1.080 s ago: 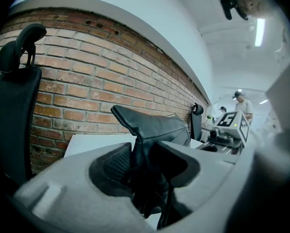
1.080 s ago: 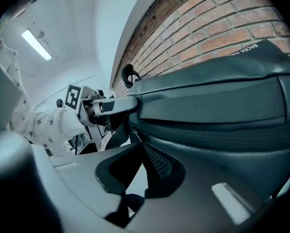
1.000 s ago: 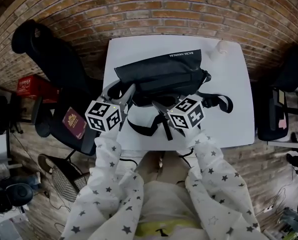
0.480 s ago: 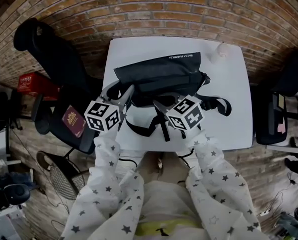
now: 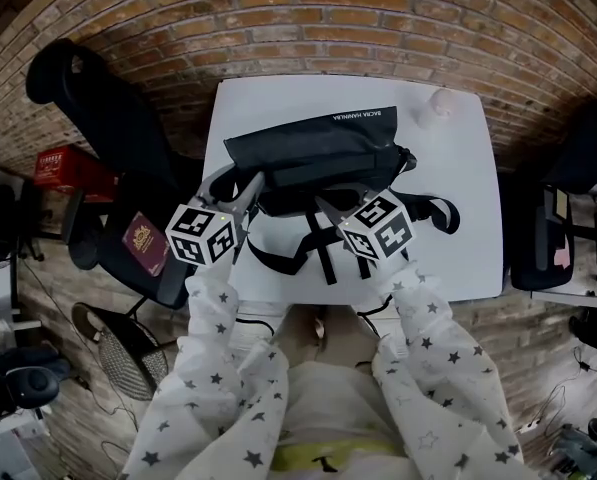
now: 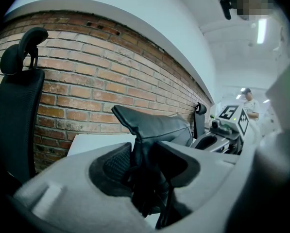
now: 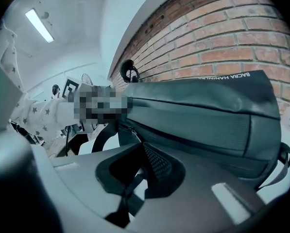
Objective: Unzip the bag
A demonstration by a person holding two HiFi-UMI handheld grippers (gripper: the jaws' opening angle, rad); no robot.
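- Since a second ago the right tool (image 5: 320, 201) has slid a little to the right along the near edge of the bag (image 5: 313, 148), and its marker cube has rolled slightly. The left tool (image 5: 240, 182) has stayed where it was at the bag's near left corner.
- A brick wall (image 5: 328, 13) runs behind the bag.
- The white worktop (image 5: 463, 178) carries the bag, which lies flat across its middle with its long side towards the person.
- A black office chair (image 5: 103, 118) stands off the worktop, to the left of the bag.
- The bag is black, with white lettering along its far edge.
- The left tool is clenched on a bunched fold of the bag's black fabric, with both pads pressing it.
- The right tool's jaws are nearly together at the bag's near edge. They pinch a thin dark zip tab (image 7: 131, 187) where the zip line runs into them.
- Black straps (image 5: 327, 258) trail from the bag's near side over the worktop towards the person.
- A dark red booklet (image 5: 146, 246) lies on the chair seat, left of and nearer than the bag.
- A small pale object (image 5: 440, 101) sits beyond the bag's far right corner. It is too small to identify.
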